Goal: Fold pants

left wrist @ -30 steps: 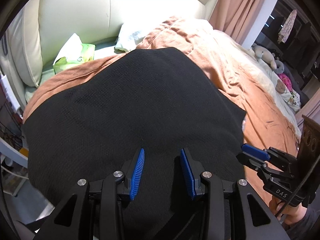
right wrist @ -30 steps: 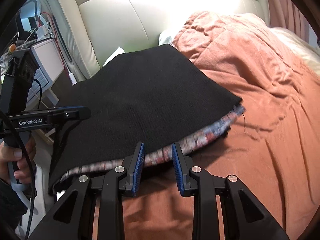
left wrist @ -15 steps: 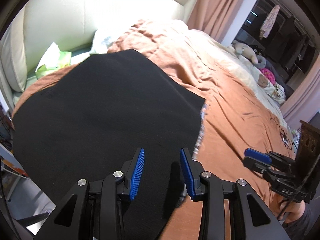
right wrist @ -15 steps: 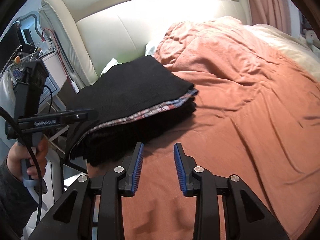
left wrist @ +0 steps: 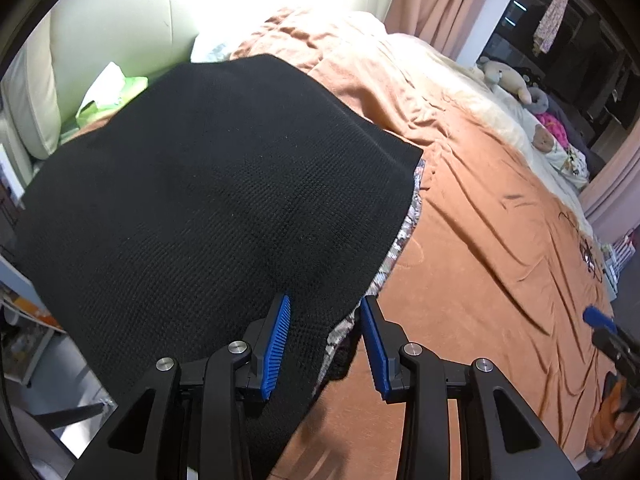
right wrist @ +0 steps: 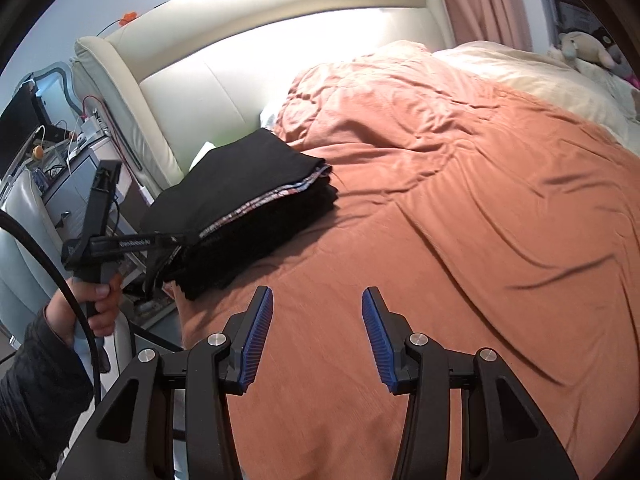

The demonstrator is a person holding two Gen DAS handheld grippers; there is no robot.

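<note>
Right wrist view: folded black knit pants (right wrist: 256,188) on the rust-orange bedspread (right wrist: 460,240).
We see the right tongs (right wrist: 317,300) just widened, holding nothing; the left tongs (left wrist: 324,308) seemingly unclenched around the pants' corner.

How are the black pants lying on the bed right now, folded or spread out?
Folded: the black pants form a compact stack of layers, patterned lining showing along one edge, on the orange blanket.

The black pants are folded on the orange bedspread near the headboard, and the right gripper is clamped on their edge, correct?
Not quite. The right gripper is open over bare orange bedspread, holding nothing, as the right wrist view shows. The folded black pants do lie near the headboard.
</note>
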